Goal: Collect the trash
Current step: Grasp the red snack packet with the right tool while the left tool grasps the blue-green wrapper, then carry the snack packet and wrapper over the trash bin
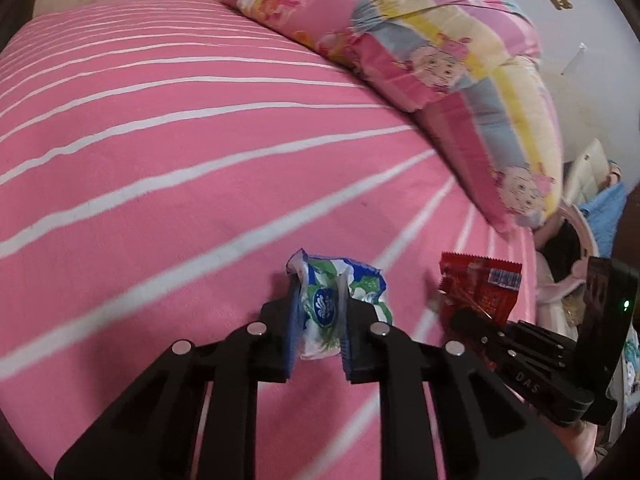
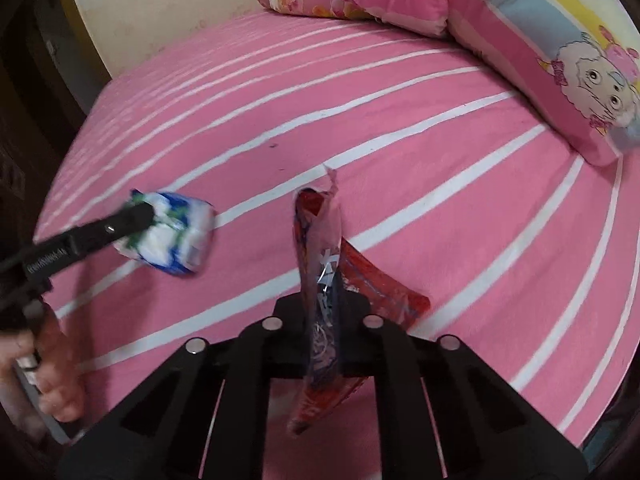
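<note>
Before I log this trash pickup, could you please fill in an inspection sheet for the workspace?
Surface: bed sheet, pink with white stripes, no loose trash seen on it.
Job's things: blue-green-white wrapper, crumpled, held off the sheet; red wrapper, also held.
Clutter: cartoon pillows piled at the far right corner of the bed.
Grippers: left gripper clamped on the blue-green-white wrapper; right gripper clamped on the red wrapper.
Cables: nothing seen.
Surroundings: cream wall behind the bed; blue cloth past the right edge.

A home bedroom: pink striped bed sheet (image 1: 200, 160) and cartoon-print pillows (image 1: 460, 60).
</note>
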{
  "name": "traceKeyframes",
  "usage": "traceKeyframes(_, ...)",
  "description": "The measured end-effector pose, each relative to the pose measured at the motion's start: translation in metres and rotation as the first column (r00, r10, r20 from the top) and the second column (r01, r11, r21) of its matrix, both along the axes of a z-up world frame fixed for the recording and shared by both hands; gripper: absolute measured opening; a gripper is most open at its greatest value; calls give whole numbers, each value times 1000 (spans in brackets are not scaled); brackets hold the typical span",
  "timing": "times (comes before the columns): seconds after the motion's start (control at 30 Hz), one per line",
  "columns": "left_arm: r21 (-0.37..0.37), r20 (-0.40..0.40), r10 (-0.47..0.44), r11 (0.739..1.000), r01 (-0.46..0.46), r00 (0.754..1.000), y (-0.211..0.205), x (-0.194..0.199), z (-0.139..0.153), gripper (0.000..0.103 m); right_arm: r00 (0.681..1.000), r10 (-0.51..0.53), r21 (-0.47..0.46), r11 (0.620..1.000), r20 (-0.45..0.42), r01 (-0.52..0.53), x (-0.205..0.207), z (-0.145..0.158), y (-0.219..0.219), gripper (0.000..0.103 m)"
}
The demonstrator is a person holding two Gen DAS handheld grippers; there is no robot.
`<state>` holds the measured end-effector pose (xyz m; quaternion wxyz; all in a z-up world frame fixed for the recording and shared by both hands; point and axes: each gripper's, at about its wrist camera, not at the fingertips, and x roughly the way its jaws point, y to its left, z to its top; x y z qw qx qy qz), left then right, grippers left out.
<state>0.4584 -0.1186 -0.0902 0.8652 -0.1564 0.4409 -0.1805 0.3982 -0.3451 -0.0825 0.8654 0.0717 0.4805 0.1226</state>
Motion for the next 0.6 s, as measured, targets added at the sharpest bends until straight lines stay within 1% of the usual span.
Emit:
traceKeyframes(0.13, -35, 9, -13, 999, 14, 1000, 3, -29, 13, 16, 1000, 16, 43, 999, 24, -17, -27, 21, 6, 8)
traceKeyframes(0.27, -96, 10, 6, 995, -5, 1000, 14, -54, 23, 16, 999, 21, 71, 997, 45, -24, -51, 39, 11, 8)
traceKeyframes(0.33, -99, 21, 7, 995, -5, 1000, 14, -65, 28, 16, 998, 20, 80, 996, 54, -25, -65, 48, 14, 8)
traceKeyframes(0.47, -143, 27, 11, 990, -8, 1000, 17, -96, 38, 16, 998, 15, 103, 994, 65, -22, -102, 66, 19, 8)
traceKeyframes(0.6, -167, 49, -11, 986, 19, 999, 12, -131, 51, 16, 998, -1, 121, 993, 70, -7, -143, 81, 18, 8)
